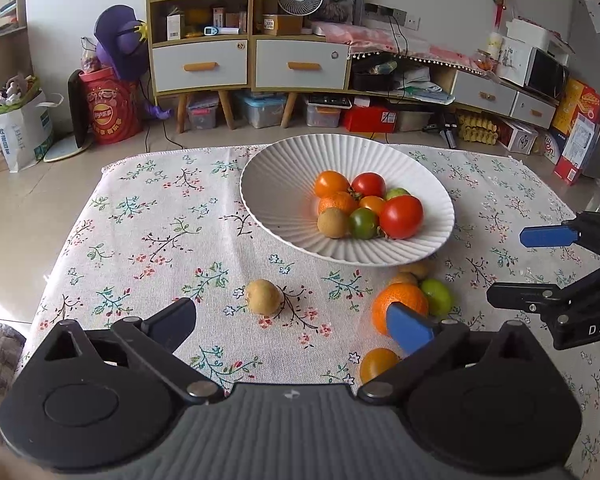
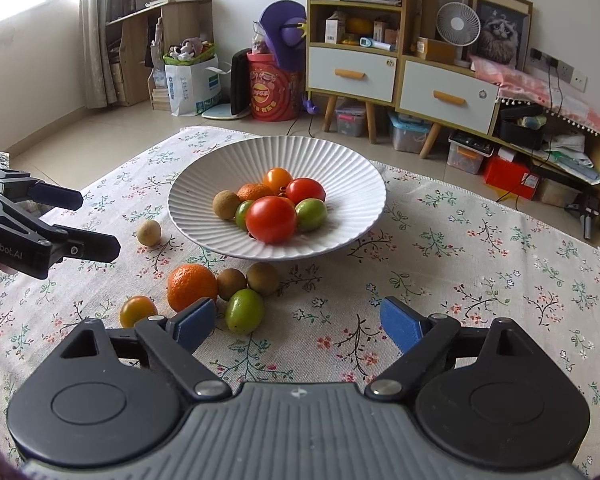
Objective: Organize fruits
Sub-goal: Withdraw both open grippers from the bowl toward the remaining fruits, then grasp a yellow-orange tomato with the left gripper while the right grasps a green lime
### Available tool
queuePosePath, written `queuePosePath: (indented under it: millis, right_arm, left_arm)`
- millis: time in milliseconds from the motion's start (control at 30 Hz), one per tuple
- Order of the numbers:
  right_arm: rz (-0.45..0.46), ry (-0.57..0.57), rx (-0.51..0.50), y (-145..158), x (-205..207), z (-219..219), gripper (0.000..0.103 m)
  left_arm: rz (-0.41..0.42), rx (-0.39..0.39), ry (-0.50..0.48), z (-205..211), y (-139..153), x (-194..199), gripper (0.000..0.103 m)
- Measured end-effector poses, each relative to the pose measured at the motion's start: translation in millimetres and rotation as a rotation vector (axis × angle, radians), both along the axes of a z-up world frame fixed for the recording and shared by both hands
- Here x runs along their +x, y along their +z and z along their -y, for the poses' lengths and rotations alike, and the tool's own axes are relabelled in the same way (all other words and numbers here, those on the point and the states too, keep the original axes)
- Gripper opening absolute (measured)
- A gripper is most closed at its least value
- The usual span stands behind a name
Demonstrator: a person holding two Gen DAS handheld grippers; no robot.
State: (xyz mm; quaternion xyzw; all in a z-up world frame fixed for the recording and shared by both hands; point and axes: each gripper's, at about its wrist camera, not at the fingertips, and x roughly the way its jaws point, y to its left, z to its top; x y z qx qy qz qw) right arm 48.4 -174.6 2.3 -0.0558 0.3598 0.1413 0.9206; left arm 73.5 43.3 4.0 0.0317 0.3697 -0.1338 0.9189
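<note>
We are holding the left gripper (image 1: 296,326) wide open and empty, the brown fruit (image 1: 263,297) lying just ahead between its jaws. Our right gripper (image 2: 298,320) is gaping empty too, the green fruit (image 2: 244,310) just ahead by its left jaw. Beyond both, the bowl (image 2: 204,196) is holding tomatoes (image 2: 271,219). We are judging these fruits light, round, rollable and easily bruised: pinch gently across the middle.

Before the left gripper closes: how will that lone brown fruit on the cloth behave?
The brown fruit looks round, so a nudge would probably roll it, though the cloth may slow it. Its skin looks matte, likely not slippery. Small, so probably light.
</note>
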Motion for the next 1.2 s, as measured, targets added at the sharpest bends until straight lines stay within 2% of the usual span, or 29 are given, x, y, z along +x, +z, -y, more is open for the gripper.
queuePosePath:
  millis: [767,1200]
  right_arm:
    - [-0.056,0.032,-0.013,-15.4,-20.8,-19.0,0.094]
    - [-0.073,-0.009,-0.02,-30.6,-19.4,-21.2,0.095]
  left_arm:
    - [-0.077,0.061,-0.052,6.9,-19.4,-30.0,0.102]
    - [-0.088,0.071,-0.088,15.5,-40.4,-41.3,0.102]
